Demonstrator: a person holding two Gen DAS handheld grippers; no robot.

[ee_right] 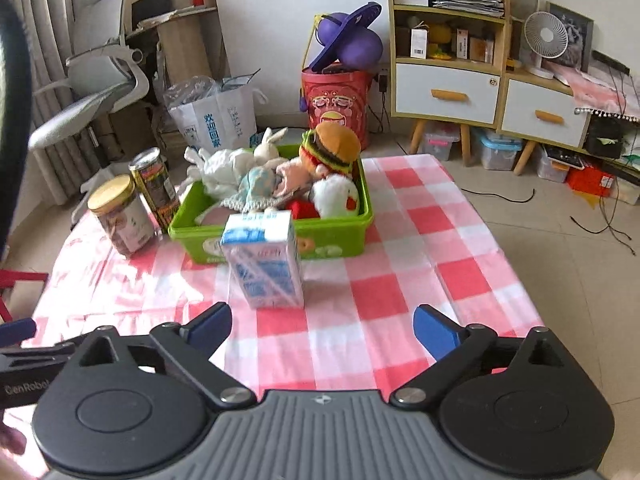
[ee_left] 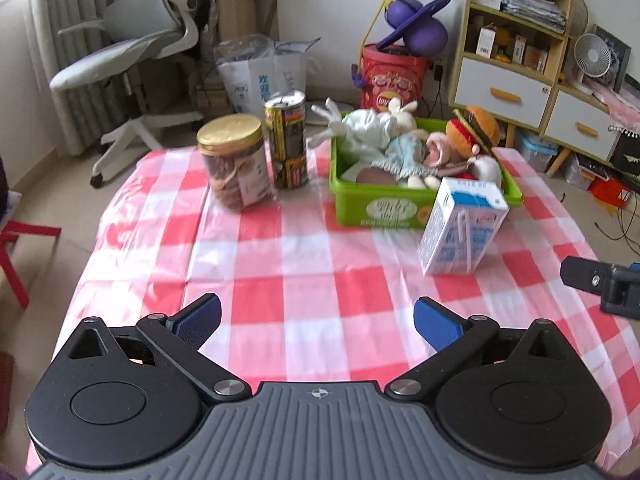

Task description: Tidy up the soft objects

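Observation:
A green bin [ee_left: 374, 204] [ee_right: 336, 236] sits on the far half of the checked table and holds several soft toys: a burger plush [ee_left: 476, 128] [ee_right: 334, 150], a white rabbit [ee_left: 396, 114] [ee_right: 268, 146], a doll in a blue dress [ee_left: 404, 152] [ee_right: 256, 184] and a white plush [ee_right: 334, 196]. My left gripper [ee_left: 318, 320] hangs open over the near part of the cloth with nothing between its fingers. My right gripper [ee_right: 322, 328] is also open and empty, well short of the bin. One right finger [ee_left: 588, 278] shows at the edge of the left wrist view.
A blue-and-white milk carton [ee_left: 460, 228] [ee_right: 266, 260] stands just in front of the bin. A gold-lidded jar [ee_left: 236, 160] [ee_right: 122, 216] and a tall can [ee_left: 286, 140] [ee_right: 156, 184] stand left of it. A chair, cabinets and boxes surround the table [ee_left: 304, 280] [ee_right: 400, 280].

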